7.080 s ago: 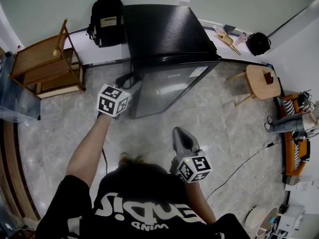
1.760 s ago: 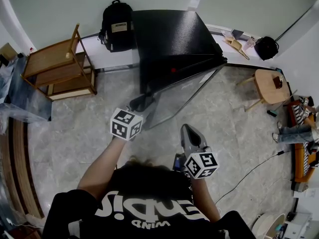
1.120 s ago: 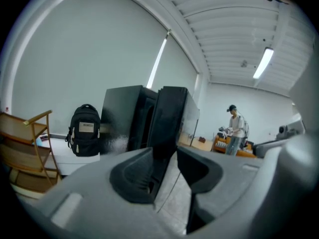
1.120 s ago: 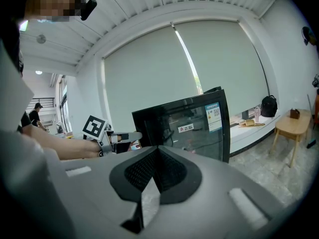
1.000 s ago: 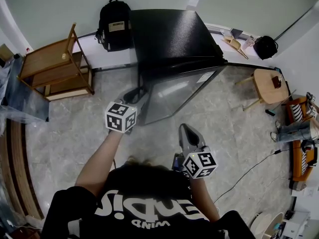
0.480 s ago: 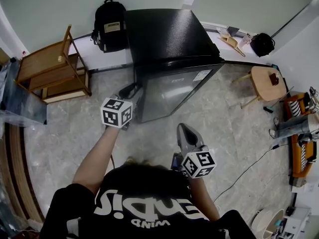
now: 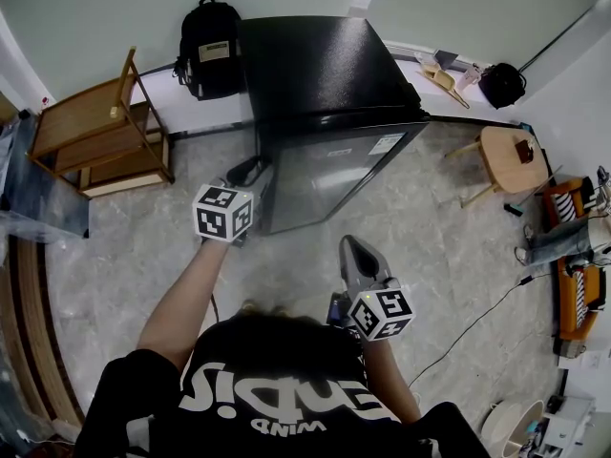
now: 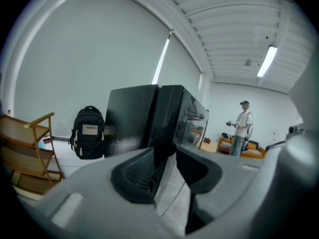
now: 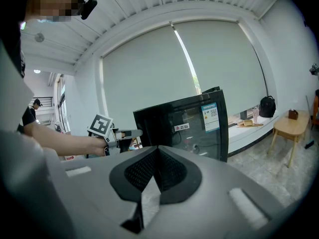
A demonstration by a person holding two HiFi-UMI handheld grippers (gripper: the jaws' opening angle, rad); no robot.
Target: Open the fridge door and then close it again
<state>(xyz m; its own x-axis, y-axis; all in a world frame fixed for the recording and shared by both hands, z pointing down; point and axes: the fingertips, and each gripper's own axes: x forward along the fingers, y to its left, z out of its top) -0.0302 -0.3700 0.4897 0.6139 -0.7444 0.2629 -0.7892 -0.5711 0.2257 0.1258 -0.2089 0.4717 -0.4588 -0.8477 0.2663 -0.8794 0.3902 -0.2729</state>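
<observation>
Black glass-fronted fridge door (image 7: pixel 329 175) looks shut, straight ahead on the far side, its upright left edge clamped in my left gripper's (image 7: pixel 252 174) jaws, while the right gripper (image 7: pixel 348 248) hangs nearer me, jaws closed on nothing.

1. The left arm (image 7: pixel 177 289) reaches forward, nearly straight. The left gripper (image 8: pixel 165 156) points slightly downward at the fridge door (image 7: pixel 334 175), with its jaws closed on the door's left edge.
2. The right gripper (image 9: pixel 155 153) is held close to the body, well short of the fridge door, jaws together and empty.
</observation>
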